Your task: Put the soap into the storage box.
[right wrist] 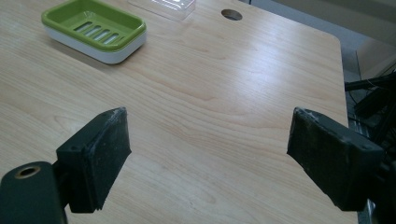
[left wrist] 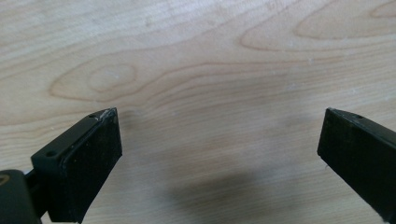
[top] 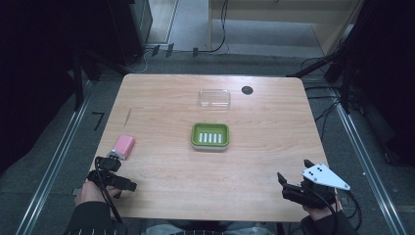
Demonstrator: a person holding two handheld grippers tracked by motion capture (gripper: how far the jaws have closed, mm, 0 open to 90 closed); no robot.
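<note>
Wooden table (top: 161, 98) fills the middle of my high view. At frame centre I see the green soap dish (top: 210, 136), long axis left-right, slots upright. Above it sits a clear lid (top: 214, 98), same orientation. Lower left, a pink soap bar (top: 124, 146) tilts toward upper right, just beside my left gripper (left wrist: 219, 135), jaws wide apart. My right gripper (right wrist: 208, 140), lower right, is also spread, empty.

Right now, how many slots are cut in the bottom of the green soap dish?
5, in a row side by side across the floor of the green soap dish, which sits at the middle of the table. The right gripper view shows four clearly; the dish's near rim may hide one there.
</note>
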